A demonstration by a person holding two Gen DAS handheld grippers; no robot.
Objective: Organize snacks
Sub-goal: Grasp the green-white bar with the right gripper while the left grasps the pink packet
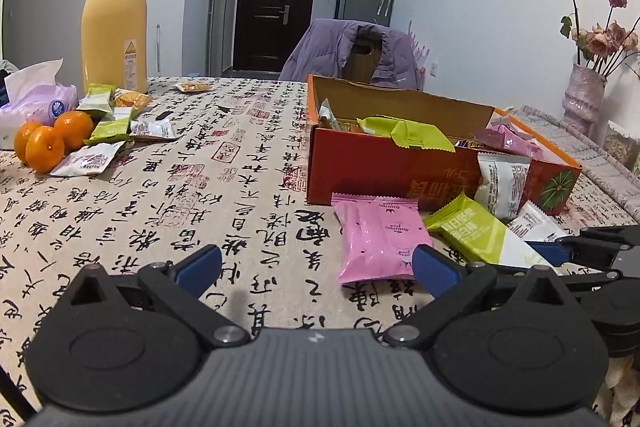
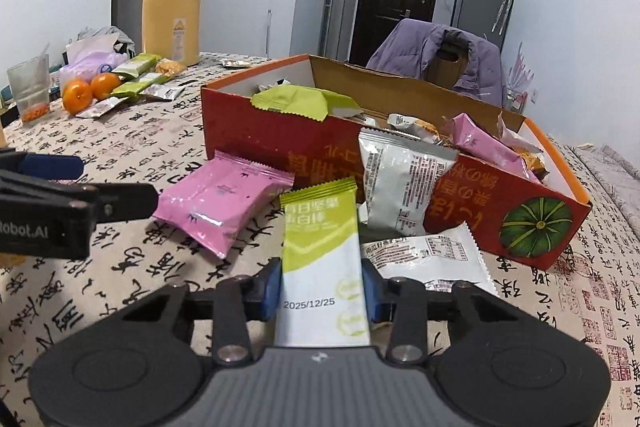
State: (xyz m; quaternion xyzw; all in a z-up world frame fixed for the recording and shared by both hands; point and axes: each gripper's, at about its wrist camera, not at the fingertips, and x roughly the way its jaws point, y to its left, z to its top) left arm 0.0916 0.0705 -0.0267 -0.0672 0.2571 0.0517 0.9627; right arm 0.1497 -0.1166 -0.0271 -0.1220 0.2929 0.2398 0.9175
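A green and white snack packet [image 2: 320,247] lies on the printed tablecloth in front of the red cardboard box [image 2: 280,131], and my right gripper [image 2: 322,291] is shut on its near end, blue pads against both sides. In the left wrist view the same packet [image 1: 476,235] sits right of a pink packet [image 1: 380,239]. My left gripper [image 1: 316,267] stands open over bare cloth, its right finger beside the pink packet, nothing between the pads. A grey-white packet [image 2: 400,183] leans on the box wall. Another white packet [image 2: 432,255] lies flat. The box holds several snacks.
At the far left stand a tall yellow bottle [image 1: 114,19], three oranges [image 1: 52,143], a tissue pack [image 1: 36,99] and several loose snack packets [image 1: 112,123]. A glass [image 2: 28,87] is at the table's left edge. A chair with a purple jacket [image 1: 360,55] and a vase [image 1: 584,99] are behind.
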